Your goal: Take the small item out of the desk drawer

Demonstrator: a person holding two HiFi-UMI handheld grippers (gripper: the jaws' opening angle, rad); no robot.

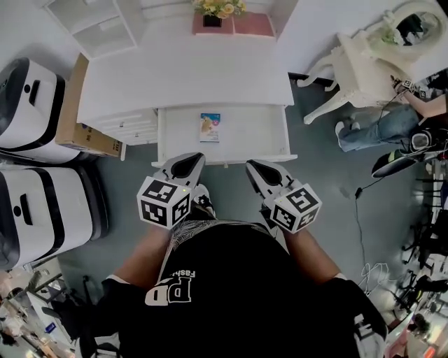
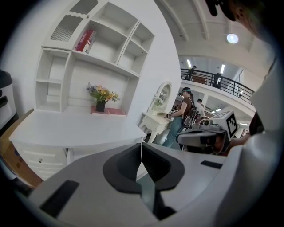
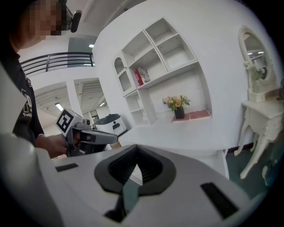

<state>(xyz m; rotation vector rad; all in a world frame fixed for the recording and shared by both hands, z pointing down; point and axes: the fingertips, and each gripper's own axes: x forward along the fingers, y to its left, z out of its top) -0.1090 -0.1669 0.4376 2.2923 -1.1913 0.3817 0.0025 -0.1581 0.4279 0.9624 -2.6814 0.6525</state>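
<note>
The white desk (image 1: 182,70) has its wide drawer (image 1: 255,133) pulled open toward me. Flat on the drawer's floor lies a small blue and yellow packet (image 1: 210,127), alone. Both grippers hover just in front of the drawer's front edge, apart from the packet. My left gripper (image 1: 187,165) is shut with nothing in it, and its jaws (image 2: 141,150) meet at the tips. My right gripper (image 1: 260,170) is also shut and empty (image 3: 135,165). Each gripper view shows the other gripper beside it and the desk top, but not the inside of the drawer.
Two white machines (image 1: 31,105) (image 1: 49,203) and a cardboard box (image 1: 80,122) stand left of the desk. A flower pot (image 1: 213,10) sits at the desk's back under a shelf unit (image 2: 88,57). A white dressing table (image 1: 367,59) and a person (image 1: 392,122) are at the right.
</note>
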